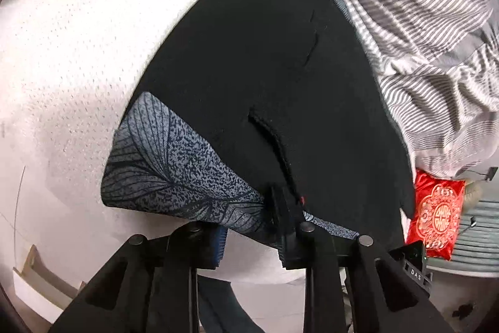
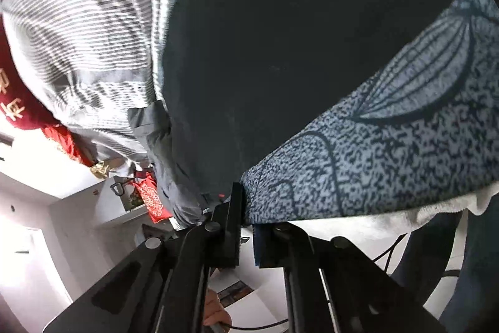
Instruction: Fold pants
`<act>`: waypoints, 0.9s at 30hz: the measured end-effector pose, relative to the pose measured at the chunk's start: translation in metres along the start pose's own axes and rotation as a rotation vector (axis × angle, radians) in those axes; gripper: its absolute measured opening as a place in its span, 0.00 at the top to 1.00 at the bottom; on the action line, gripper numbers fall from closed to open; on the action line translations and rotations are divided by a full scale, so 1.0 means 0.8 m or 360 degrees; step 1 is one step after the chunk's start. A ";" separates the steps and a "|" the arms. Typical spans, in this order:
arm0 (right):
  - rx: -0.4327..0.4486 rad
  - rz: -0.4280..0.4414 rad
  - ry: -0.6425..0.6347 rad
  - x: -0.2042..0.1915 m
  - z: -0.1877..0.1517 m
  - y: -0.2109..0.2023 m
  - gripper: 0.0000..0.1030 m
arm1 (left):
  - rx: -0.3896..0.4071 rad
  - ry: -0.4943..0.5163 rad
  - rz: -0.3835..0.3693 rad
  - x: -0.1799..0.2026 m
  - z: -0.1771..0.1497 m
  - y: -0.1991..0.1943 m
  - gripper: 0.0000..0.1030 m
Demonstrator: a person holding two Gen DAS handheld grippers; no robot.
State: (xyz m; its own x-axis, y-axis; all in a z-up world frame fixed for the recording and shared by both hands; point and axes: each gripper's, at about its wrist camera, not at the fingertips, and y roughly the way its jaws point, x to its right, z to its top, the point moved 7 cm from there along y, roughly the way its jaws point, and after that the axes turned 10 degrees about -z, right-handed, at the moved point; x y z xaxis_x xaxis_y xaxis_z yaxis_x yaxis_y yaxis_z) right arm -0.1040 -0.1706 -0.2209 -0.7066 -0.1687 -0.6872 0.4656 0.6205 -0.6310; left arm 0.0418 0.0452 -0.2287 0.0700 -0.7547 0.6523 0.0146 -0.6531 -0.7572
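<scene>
Black pants point(image 1: 268, 58) with a blue-grey leaf-print waistband point(image 1: 174, 170) lie on a white dotted mattress point(image 1: 78, 67). A pocket slit point(image 1: 274, 139) shows near the waistband. My left gripper point(image 1: 252, 236) stands at the waistband edge with its jaws apart; the cloth edge lies between the fingers. In the right wrist view the pants point(image 2: 296, 36) fill the frame and the waistband point(image 2: 374, 152) runs to the right. My right gripper point(image 2: 248, 220) has its jaws nearly together, pinching the waistband corner.
A grey-and-white striped quilt point(image 1: 414, 21) is bunched beside the pants; it also shows in the right wrist view point(image 2: 93, 27). A red embroidered pouch point(image 1: 436, 217) lies by the mattress edge. A white shelf point(image 2: 131, 208) with red ornaments stands beyond the bed.
</scene>
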 end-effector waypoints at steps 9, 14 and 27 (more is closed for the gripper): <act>0.0031 -0.0043 -0.0183 -0.064 0.015 -0.043 0.94 | 0.0023 0.0330 0.0077 0.078 0.016 -0.041 0.80; -0.0003 -0.0057 -0.0229 -0.100 0.048 -0.056 0.94 | 0.0054 0.0454 0.0080 0.136 0.054 -0.043 0.80; -0.0239 -0.0186 -0.0343 -0.169 0.207 -0.018 0.94 | 0.0102 0.0580 0.0216 0.230 0.200 0.043 0.80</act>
State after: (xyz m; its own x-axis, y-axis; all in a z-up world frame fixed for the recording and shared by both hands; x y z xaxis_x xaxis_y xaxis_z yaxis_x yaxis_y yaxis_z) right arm 0.0730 -0.2834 -0.1781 -0.6139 -0.3946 -0.6837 0.2920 0.6911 -0.6611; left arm 0.2147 -0.1064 -0.1402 -0.2832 -0.8142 0.5069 0.0929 -0.5493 -0.8304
